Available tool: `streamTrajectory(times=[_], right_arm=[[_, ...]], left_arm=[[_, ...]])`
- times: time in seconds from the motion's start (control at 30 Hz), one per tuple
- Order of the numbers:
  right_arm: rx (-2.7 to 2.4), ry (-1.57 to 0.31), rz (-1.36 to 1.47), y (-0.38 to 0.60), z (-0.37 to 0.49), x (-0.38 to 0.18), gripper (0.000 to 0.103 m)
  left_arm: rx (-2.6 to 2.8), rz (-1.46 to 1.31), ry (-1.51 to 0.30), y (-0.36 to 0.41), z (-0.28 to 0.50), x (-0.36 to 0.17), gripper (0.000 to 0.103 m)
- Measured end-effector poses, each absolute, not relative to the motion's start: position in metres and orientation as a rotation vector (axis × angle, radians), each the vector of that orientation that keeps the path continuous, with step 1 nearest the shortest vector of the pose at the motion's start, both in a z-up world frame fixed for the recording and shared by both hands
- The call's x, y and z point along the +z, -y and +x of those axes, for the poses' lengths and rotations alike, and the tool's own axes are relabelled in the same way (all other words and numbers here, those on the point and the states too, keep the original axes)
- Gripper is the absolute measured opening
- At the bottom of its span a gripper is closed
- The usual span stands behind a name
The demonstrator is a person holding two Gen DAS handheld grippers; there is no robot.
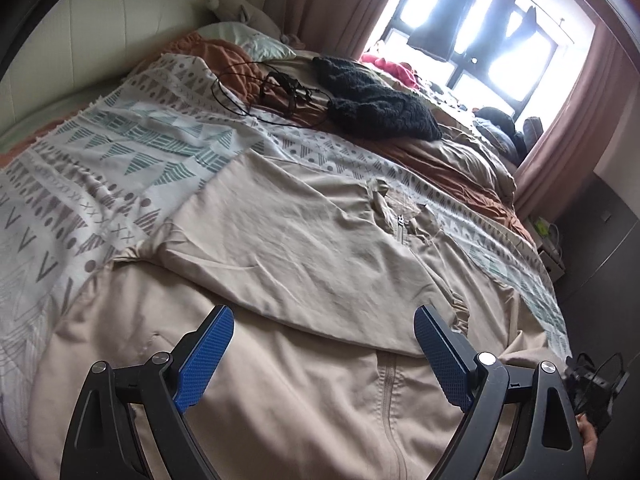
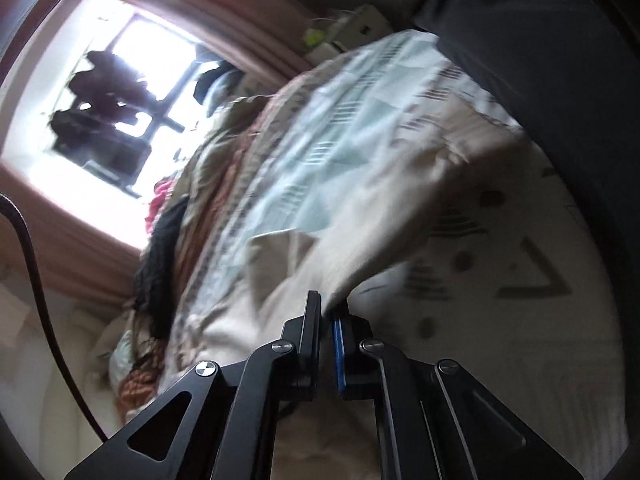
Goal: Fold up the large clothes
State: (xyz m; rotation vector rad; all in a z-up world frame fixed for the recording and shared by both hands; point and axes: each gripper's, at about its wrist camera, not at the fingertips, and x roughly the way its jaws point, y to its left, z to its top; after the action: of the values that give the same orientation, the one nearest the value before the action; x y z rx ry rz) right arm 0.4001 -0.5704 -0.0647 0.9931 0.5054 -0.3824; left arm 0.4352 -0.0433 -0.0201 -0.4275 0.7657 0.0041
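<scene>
A large beige zip-front jacket (image 1: 304, 256) lies spread on the bed, one sleeve folded across its front, zipper running down the middle. My left gripper (image 1: 324, 320) is open and empty, hovering just above the jacket's lower front, blue pads wide apart. In the blurred, tilted right wrist view my right gripper (image 2: 328, 308) is shut on a beige part of the jacket (image 2: 400, 216), which it holds lifted above the bed. Which part it pinches I cannot tell.
A patterned white and teal bedspread (image 1: 132, 152) covers the bed. A black knitted garment (image 1: 376, 100) and a black cable (image 1: 256, 96) lie further up. Pillows (image 1: 248, 40) are at the head. A window with curtains (image 1: 480, 20) is behind, a floor edge at right.
</scene>
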Motion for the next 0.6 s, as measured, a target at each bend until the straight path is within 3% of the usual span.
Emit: streamTrajectory(times=[0.6], right_arm=[[-0.103, -0.451, 0.684, 0.412, 0.430, 0.035, 0.006]], left_arm=[[0.032, -0.554, -0.791, -0.029, 0.412, -0.027, 0.092]])
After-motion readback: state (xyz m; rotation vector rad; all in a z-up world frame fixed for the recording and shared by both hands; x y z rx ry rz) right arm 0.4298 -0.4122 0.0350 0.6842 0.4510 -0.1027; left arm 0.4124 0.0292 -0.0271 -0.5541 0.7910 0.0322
